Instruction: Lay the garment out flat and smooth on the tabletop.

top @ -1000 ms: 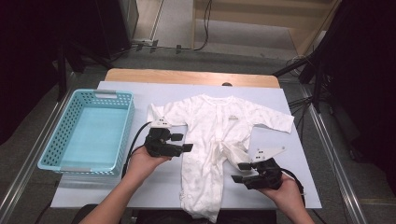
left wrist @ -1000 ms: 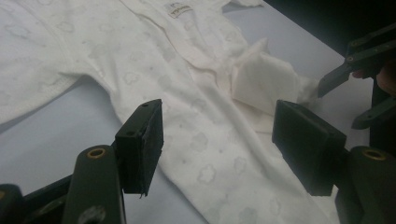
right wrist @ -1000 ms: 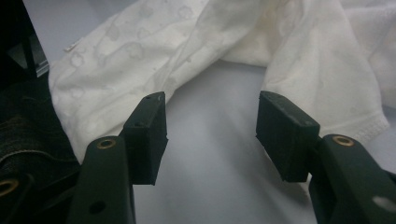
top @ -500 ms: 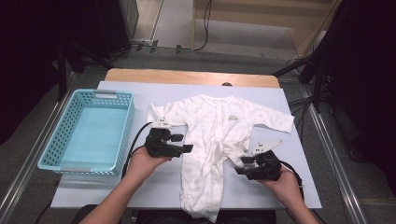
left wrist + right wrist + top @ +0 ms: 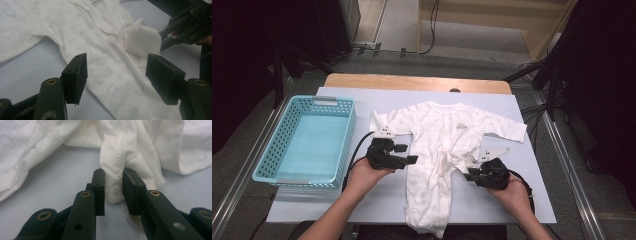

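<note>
One romper [image 5: 447, 150] lies lengthwise, neck away.

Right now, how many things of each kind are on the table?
Baby suit: 1
Basket: 1
Grippers: 2, the left gripper and the right gripper
Total: 4

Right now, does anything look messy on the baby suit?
Yes. The baby suit lies mostly flat, but one leg is bunched into a fold, pinched by the right gripper. The left gripper hovers open over the suit.
</note>
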Motion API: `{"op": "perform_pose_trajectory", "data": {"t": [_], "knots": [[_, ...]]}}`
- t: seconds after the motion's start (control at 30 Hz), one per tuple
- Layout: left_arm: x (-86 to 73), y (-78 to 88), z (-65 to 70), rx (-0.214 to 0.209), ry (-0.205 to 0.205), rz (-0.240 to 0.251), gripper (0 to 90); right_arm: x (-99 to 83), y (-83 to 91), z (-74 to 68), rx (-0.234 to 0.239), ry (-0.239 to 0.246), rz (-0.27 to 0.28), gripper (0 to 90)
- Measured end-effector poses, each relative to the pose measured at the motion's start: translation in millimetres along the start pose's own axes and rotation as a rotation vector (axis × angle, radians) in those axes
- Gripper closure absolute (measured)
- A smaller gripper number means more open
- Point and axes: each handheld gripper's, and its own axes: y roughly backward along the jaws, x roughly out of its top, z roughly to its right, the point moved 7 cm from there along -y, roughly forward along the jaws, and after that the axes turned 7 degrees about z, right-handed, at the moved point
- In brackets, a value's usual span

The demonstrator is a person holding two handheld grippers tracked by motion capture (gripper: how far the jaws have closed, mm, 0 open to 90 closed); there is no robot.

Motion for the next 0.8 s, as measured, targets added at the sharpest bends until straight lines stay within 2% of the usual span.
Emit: {"op": "perform_pose_trajectory", "data": {"t": [0.07,0.17,0.5,0.67,0.8], "knots": [[0.1,0.4,0.4,-0.002,0.0,0.001,34.1,0.4,1.7,-0.6,0.023,-0.032,-0.018,71.4],[-0.1,1.0,-0.2,0.001,0.001,0.004,34.1,1.4,7.2,-4.8,0.051,-0.049,-0.022,71.5],[-0.2,2.0,-0.5,0.004,-0.002,0.003,34.1,-3.4,27.9,-34.0,0.105,-0.07,-0.023,70.5],[0.0,2.5,-0.7,0.005,-0.002,0.004,34.1,-2.9,30.3,-43.2,0.13,-0.085,-0.024,69.8],[0.1,2.2,-0.8,0.004,0.002,0.007,34.2,-6.6,29.0,-52.0,0.153,-0.09,-0.047,69.4]]}}
